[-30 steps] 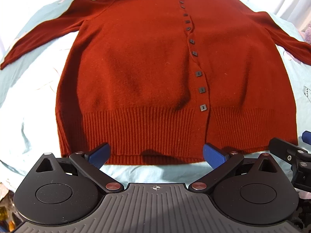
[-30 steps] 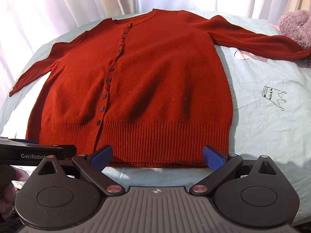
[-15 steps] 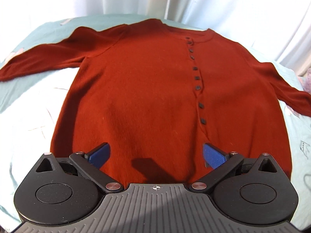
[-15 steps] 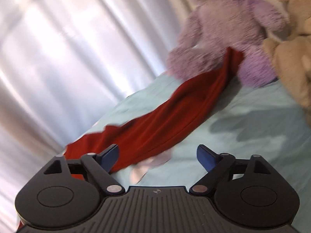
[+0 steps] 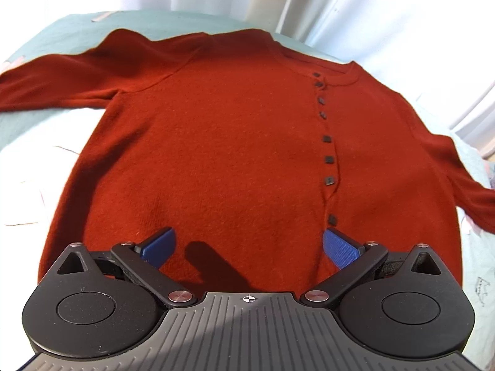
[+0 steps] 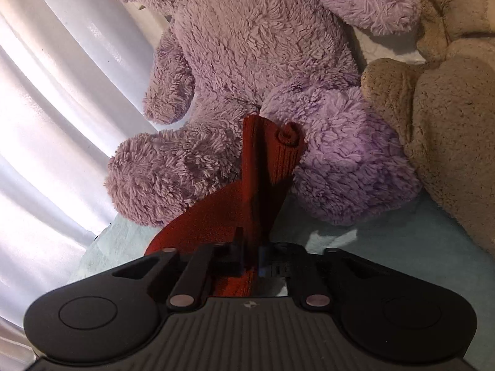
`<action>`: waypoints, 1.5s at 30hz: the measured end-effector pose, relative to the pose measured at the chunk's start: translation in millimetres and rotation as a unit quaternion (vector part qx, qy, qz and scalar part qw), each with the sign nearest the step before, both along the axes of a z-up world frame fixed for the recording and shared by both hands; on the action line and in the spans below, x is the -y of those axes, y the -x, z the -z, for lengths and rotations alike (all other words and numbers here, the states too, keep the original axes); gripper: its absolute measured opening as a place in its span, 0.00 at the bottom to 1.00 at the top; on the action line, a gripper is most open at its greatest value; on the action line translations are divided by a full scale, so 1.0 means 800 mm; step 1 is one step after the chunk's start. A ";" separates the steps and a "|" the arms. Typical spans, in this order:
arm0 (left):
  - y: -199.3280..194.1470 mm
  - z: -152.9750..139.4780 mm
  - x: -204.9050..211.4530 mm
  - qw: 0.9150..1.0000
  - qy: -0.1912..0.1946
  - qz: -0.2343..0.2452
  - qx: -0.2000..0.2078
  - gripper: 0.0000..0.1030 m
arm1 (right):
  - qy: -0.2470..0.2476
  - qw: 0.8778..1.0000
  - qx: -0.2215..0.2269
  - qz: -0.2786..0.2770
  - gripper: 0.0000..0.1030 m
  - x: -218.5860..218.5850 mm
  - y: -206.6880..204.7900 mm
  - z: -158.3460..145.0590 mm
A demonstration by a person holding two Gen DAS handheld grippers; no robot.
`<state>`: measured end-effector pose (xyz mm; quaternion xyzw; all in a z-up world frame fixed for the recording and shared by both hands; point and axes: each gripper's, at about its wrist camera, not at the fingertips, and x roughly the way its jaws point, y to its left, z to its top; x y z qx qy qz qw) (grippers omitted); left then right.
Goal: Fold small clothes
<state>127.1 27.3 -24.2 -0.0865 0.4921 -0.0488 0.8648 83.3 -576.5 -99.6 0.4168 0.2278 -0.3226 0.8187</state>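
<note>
The red cardigan point(image 5: 216, 154) lies flat and face up on a bed covered with a pale teal sheet point(image 5: 40, 46), its front buttoned with a row of dark square buttons point(image 5: 328, 160) running away from the left hand-held gripper point(image 5: 249, 247). That gripper hovers over the lower part of the garment with its blue-padded fingers point(image 5: 157, 245) spread wide, nothing between them; its shadow falls on the knit just ahead of it. One sleeve stretches out to the gripper's left, the other trails off to its right toward the edge of the view. White curtains point(image 5: 371, 15) hang beyond the far edge of the bed.

The right hand-held gripper point(image 6: 252, 262) is closed tight on the cardigan's sleeve point(image 6: 222, 216), pinching the red fabric between its fingers. The sleeve rises straight ahead of it, and the ribbed cuff point(image 6: 272, 145) stands upright, its end curled over, resting against a purple plush toy point(image 6: 263, 61). The cuff sits between the toy's two legs. A beige plush toy point(image 6: 448, 123) sits to the right of the gripper, touching the purple one. The sheet shows beneath the sleeve, and the curtains fill the space to the gripper's left.
</note>
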 end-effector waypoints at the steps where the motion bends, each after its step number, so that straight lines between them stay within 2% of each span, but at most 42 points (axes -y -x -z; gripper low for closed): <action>1: -0.002 0.000 -0.001 1.000 0.003 0.001 0.000 1.00 | 0.024 1.000 -0.001 -0.003 0.06 -0.009 -0.003 -0.011; 3: -0.008 -0.002 -0.004 1.000 0.009 0.001 0.004 1.00 | 0.105 0.994 0.005 -0.031 0.06 -0.042 -0.017 -0.051; 5: -0.016 -0.007 -0.008 1.000 0.026 0.000 0.010 1.00 | 0.183 0.977 0.043 -0.100 0.06 -0.099 -0.033 -0.098; 7: -0.027 -0.017 -0.009 0.998 0.053 0.002 0.022 1.00 | 0.234 0.945 0.100 -0.204 0.06 -0.172 -0.046 -0.139; 8: -0.033 -0.024 -0.007 0.997 0.068 0.007 0.031 1.00 | 0.245 0.923 0.130 -0.266 0.06 -0.211 -0.049 -0.156; 10: -0.047 -0.039 -0.002 0.994 0.096 0.020 0.052 1.00 | 0.237 0.877 0.174 -0.379 0.10 -0.279 -0.052 -0.171; 11: -0.053 -0.047 0.001 0.991 0.115 0.030 0.065 1.00 | 0.225 0.856 0.177 -0.431 0.25 -0.309 -0.055 -0.171; 12: -0.061 -0.053 0.004 0.987 0.136 0.040 0.077 1.00 | 0.218 0.847 0.171 -0.453 0.47 -0.330 -0.055 -0.166; 13: -0.069 -0.057 0.006 0.983 0.154 0.049 0.085 1.00 | 0.210 0.839 0.167 -0.473 0.54 -0.348 -0.054 -0.156; 14: -0.077 -0.058 0.009 0.980 0.169 0.060 0.088 1.00 | 0.202 0.831 0.160 -0.493 0.55 -0.359 -0.053 -0.146; 15: -0.086 -0.058 0.012 0.976 0.183 0.073 0.088 1.00 | 0.197 0.832 0.145 -0.498 0.55 -0.369 -0.051 -0.136; 17: -0.106 -0.050 0.016 0.974 0.193 0.085 0.076 1.00 | 0.189 0.843 0.117 -0.490 0.55 -0.373 -0.048 -0.117; 19: -0.126 -0.035 0.018 0.975 0.198 0.087 0.056 0.98 | 0.165 0.860 0.102 -0.472 0.55 -0.366 -0.043 -0.105; 21: -0.149 -0.018 0.024 0.975 0.203 0.089 0.031 0.89 | 0.135 0.875 0.093 -0.455 0.55 -0.352 -0.038 -0.099; 23: -0.165 -0.003 0.028 0.974 0.208 0.092 0.009 0.83 | 0.127 0.886 0.087 -0.437 0.55 -0.349 -0.023 -0.095; 26: -0.181 0.018 0.031 0.971 0.218 0.102 -0.013 0.78 | 0.113 0.900 0.075 -0.414 0.55 -0.329 -0.017 -0.084; 29: -0.198 0.042 0.031 0.969 0.222 0.099 -0.049 0.68 | 0.095 0.910 0.072 -0.398 0.55 -0.321 -0.008 -0.078; 31: -0.204 0.047 0.028 0.963 0.246 0.098 -0.046 0.64 | 0.090 0.914 0.069 -0.390 0.54 -0.320 -0.007 -0.075; 32: -0.208 0.050 0.027 0.959 0.260 0.096 -0.057 0.56 | 0.089 0.915 0.066 -0.387 0.53 -0.322 -0.008 -0.073; 33: -0.211 0.055 0.026 0.958 0.266 0.086 -0.065 0.51 | 0.087 0.916 0.064 -0.385 0.53 -0.322 -0.009 -0.073; 34: -0.212 0.056 0.026 0.958 0.269 0.083 -0.062 0.46 | 0.086 0.918 0.062 -0.383 0.53 -0.323 -0.012 -0.072; 35: -0.213 0.056 0.027 0.958 0.267 0.089 -0.055 0.24 | 0.085 0.918 0.061 -0.382 0.53 -0.322 -0.011 -0.071; 36: -0.215 0.055 0.029 0.958 0.266 0.097 -0.056 0.07 | 0.085 0.918 0.059 -0.382 0.53 -0.323 -0.011 -0.072; 38: -0.217 0.052 0.030 0.956 0.270 0.103 -0.053 0.05 | 0.090 0.917 0.054 -0.384 0.53 -0.327 -0.019 -0.072; 40: -0.216 0.038 0.033 0.955 0.270 0.117 -0.034 0.05 | 0.097 0.916 0.048 -0.386 0.53 -0.330 -0.026 -0.074; 43: -0.218 0.004 0.029 0.951 0.277 0.135 0.011 0.05 | 0.106 0.916 0.046 -0.383 0.53 -0.329 -0.035 -0.078; 45: -0.218 -0.020 0.016 0.952 0.270 0.140 0.039 0.05 | 0.117 0.918 0.043 -0.378 0.53 -0.326 -0.042 -0.083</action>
